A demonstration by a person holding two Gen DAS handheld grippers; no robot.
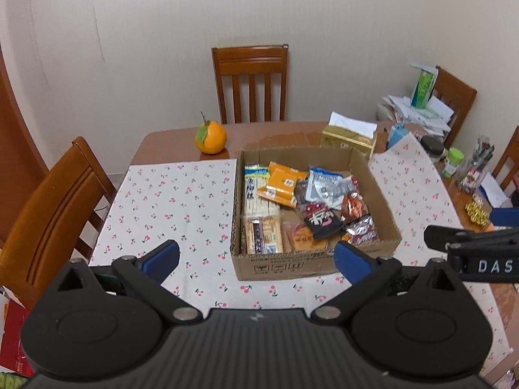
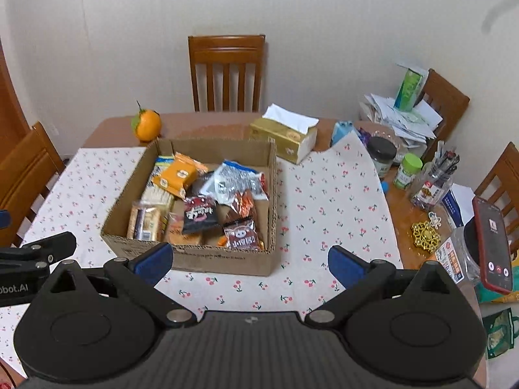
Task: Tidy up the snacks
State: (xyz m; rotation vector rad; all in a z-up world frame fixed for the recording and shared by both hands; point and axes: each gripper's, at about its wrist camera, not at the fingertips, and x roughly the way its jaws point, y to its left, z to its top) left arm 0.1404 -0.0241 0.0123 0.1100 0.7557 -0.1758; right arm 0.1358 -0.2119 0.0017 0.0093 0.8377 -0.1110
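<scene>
Both hand-held grippers, left [image 1: 256, 256] and right [image 2: 249, 259], hover with jaws spread wide, holding nothing. The assorted foil and plastic snack packets [image 1: 305, 201] lie jumbled inside the shallow brown cardboard box [image 1: 285, 264] just ahead on the cherry-print tabletop [image 1: 168, 201], presumably gathered there for containment.

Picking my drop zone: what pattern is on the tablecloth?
White tablecloth with small red cherries; clearest in the right wrist view.
</scene>
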